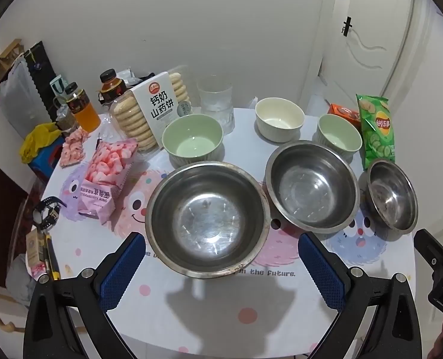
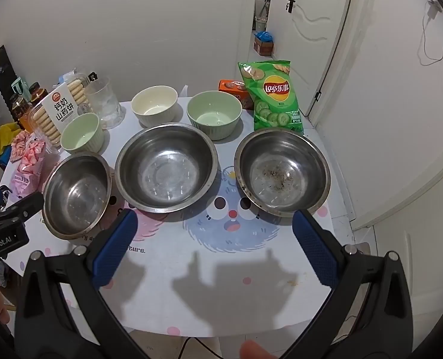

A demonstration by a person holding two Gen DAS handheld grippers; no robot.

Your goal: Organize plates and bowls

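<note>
Three steel bowls stand in a row on the table: a large one, a middle one, and a third with dark specks inside. Behind them stand a green ceramic bowl, a cream bowl and another green bowl. My left gripper hovers open over the near rim of the large steel bowl, holding nothing. My right gripper is open and empty above the tablecloth, in front of the middle and speckled bowls.
A biscuit pack, a glass, a pink snack bag, drink bottles and a watch crowd the left and back. A green chip bag and an orange box stand back right. The wall is close behind.
</note>
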